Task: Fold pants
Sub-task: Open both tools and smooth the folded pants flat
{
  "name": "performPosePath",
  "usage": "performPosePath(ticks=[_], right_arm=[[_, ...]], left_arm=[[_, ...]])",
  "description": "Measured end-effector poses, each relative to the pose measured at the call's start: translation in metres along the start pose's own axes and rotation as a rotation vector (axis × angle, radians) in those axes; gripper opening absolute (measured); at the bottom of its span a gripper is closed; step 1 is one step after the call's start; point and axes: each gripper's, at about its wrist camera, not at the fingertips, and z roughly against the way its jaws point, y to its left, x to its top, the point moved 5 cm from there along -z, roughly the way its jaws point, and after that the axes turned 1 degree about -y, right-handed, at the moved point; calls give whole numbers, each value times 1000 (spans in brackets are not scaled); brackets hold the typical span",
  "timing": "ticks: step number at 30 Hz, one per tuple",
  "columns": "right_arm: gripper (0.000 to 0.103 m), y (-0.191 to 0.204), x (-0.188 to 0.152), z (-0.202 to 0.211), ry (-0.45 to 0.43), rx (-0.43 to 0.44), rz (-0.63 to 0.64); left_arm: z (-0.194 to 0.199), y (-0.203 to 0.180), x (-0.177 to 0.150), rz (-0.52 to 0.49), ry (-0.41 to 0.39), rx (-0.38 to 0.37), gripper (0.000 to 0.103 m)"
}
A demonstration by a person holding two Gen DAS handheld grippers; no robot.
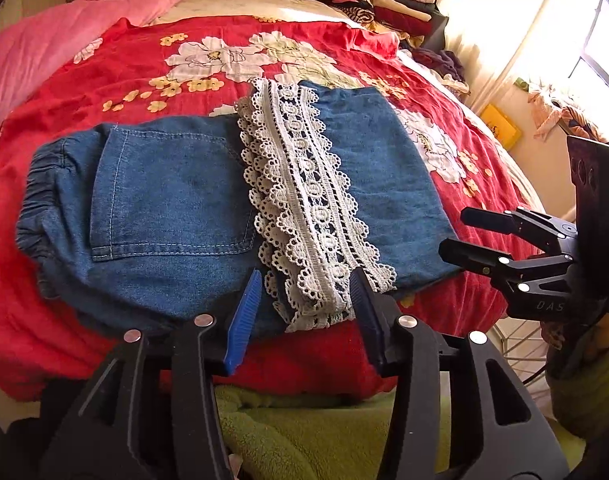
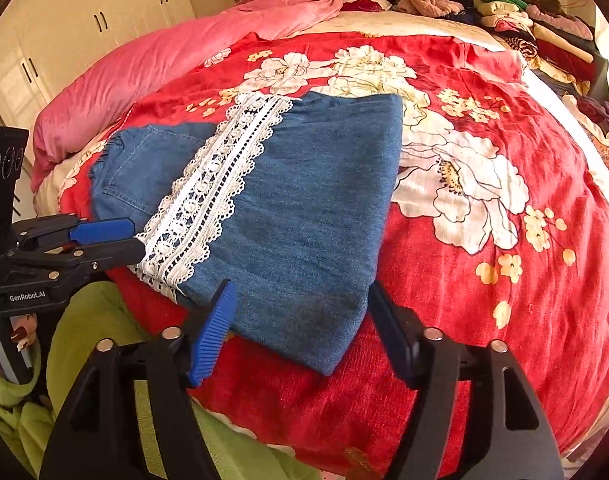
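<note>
Denim fills my left wrist view: the pants [image 1: 176, 208] lie folded on the bed [image 1: 84, 80], the lower legs doubled back over the seat so the lace trim [image 1: 304, 200] runs across the middle, beside the back pocket [image 1: 172, 188]. I read that as one fold made, with the bundle still long enough for another. My left gripper [image 1: 304, 300] sits at the near edge, jaws partly apart either side of the lace end and gripping nothing. The right gripper [image 1: 472, 240] hangs off the fold's right corner, also parted, holding nothing.

From the right wrist view, the pants [image 2: 296, 208] spread away from me. My right gripper [image 2: 300, 320] stands wide open, straddling the near denim corner without pressing on it. The left gripper [image 2: 116, 240] reaches the lace trim [image 2: 208, 188] from the side. A pink quilt [image 2: 152, 64] lies well behind, stacked clothes [image 2: 544, 32] crowd the far corner, and a green garment [image 2: 104, 320] sits below me. Nothing blocks the fold; the soft, rumpled bed may let the denim slide.
</note>
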Motion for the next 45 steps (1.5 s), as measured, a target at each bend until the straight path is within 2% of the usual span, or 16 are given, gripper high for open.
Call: performPosePath(ticks=[7, 8, 9, 10, 15, 20, 21, 22, 24, 26, 30, 45], right_arm=[[72, -5, 2, 9, -12, -8, -18], [73, -6, 2, 10, -13, -11, -20], [82, -6, 2, 11, -16, -15, -22], [85, -7, 2, 13, -22, -20, -25], [85, -8, 4, 18, -34, -29, -31], [85, -8, 4, 23, -44, -30, -30], [87, -8, 5, 23, -45, -32, -30], [94, -8, 5, 24, -48, -36, -30], [94, -8, 5, 28, -57, -38, -31], [94, -8, 5, 31, -63, -43, -32], [96, -9, 8, 37, -82, -53, -34], [97, 8, 35, 58, -170, -37, 3]], left_arm=[[6, -3, 3, -14, -14, 17, 50], [7, -3, 3, -14, -17, 20, 53], [8, -3, 4, -14, -21, 23, 54], [10, -3, 4, -16, -24, 26, 56], [16, -4, 5, -18, -39, 37, 64], [21, -3, 6, -18, -52, 48, 75], [22, -3, 6, -18, -53, 50, 76], [23, -3, 6, -18, -55, 54, 77], [25, -3, 6, -17, -59, 59, 79], [28, -2, 7, -17, -66, 68, 88], [35, 1, 10, -14, -85, 87, 93], [72, 32, 20, 31, -174, 179, 93]])
